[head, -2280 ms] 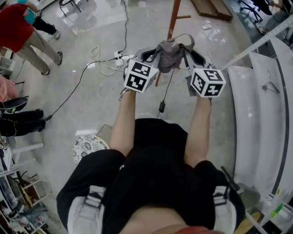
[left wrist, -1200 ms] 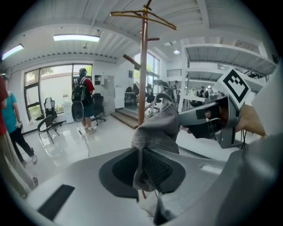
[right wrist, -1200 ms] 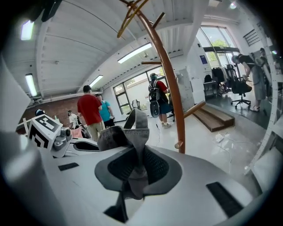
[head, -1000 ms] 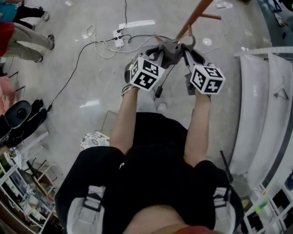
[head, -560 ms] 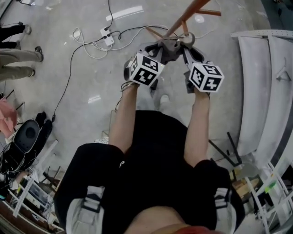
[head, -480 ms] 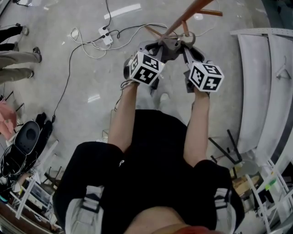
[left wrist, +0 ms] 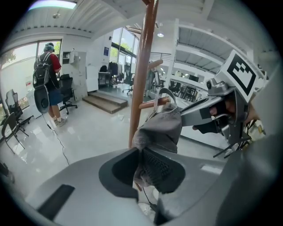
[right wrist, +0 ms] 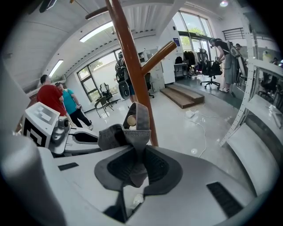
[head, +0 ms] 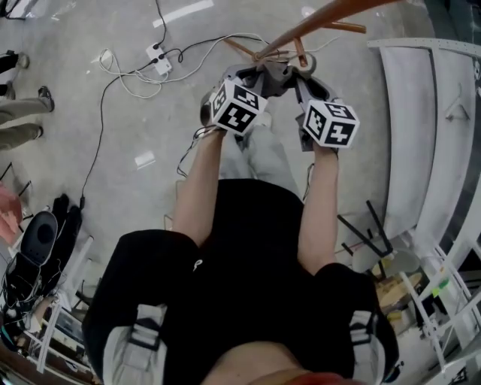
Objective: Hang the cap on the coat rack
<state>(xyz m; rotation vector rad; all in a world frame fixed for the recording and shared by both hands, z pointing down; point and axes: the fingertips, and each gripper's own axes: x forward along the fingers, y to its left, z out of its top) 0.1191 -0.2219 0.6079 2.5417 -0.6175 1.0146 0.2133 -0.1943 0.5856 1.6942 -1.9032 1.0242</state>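
Observation:
A grey cap [head: 275, 75] hangs stretched between my two grippers, right against the brown wooden coat rack [head: 316, 21]. My left gripper [left wrist: 148, 165] is shut on the cap's fabric [left wrist: 160, 128]. The rack's pole [left wrist: 143, 70] stands just behind it, with a peg [left wrist: 150, 104] level with the cap's strap loop [left wrist: 167, 94]. My right gripper [right wrist: 135, 167] is shut on the cap's back strap [right wrist: 140, 119]. The peg's round end [right wrist: 131, 120] shows through that loop, beside the pole [right wrist: 131, 66]. In the head view the left gripper [head: 252, 79] and right gripper [head: 302, 77] flank the cap.
Cables and a power strip [head: 156, 62] lie on the floor to the left. White shelving [head: 421, 128] runs along the right. A person with a backpack [left wrist: 46, 75] stands far left, others [right wrist: 51, 99] beyond the rack. Low wooden steps [right wrist: 183, 95] sit farther back.
Both grippers have carried the cap up and forward to the coat rack. The strap loop now sits at a peg, and the pole looms closer in the head view.

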